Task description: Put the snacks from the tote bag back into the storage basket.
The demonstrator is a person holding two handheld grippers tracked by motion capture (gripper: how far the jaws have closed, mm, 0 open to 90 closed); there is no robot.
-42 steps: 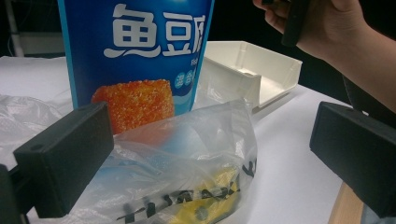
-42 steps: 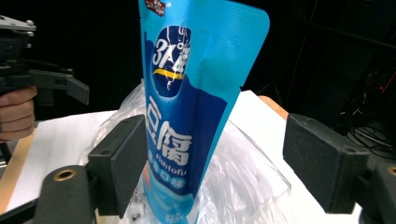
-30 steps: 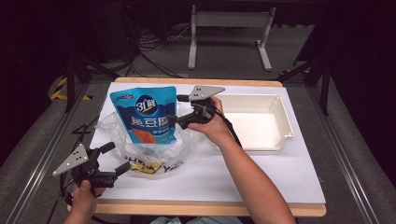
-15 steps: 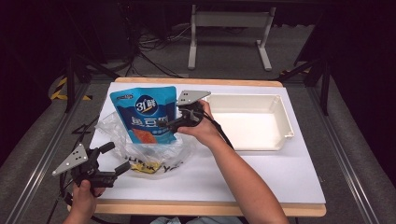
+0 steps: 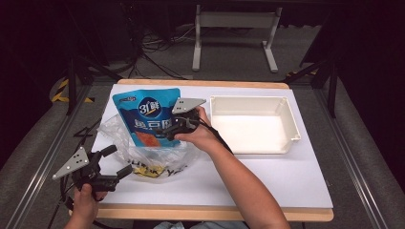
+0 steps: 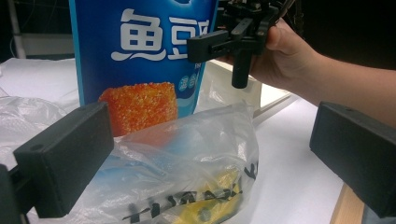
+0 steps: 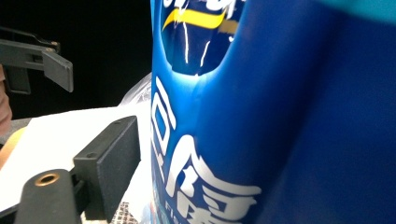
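Observation:
A tall blue food pouch with white lettering and an orange picture stands upright inside a crumpled clear plastic bag on the white table. My right gripper is at the pouch's right edge, open. One of its pads stands a gap away from the pouch face, and the other jaw is hidden behind the pouch. My left gripper rests open near the table's front left corner. It points at the bag, with the pouch and the right gripper beyond.
A white rectangular tray sits on the right half of the table, close behind the right hand. Black rails run along both sides of the table. The wooden front edge lies near the left hand.
My right gripper has come leftward and down from beside the pouch onto its right edge. The left gripper, the pouch and the bag have stayed put.

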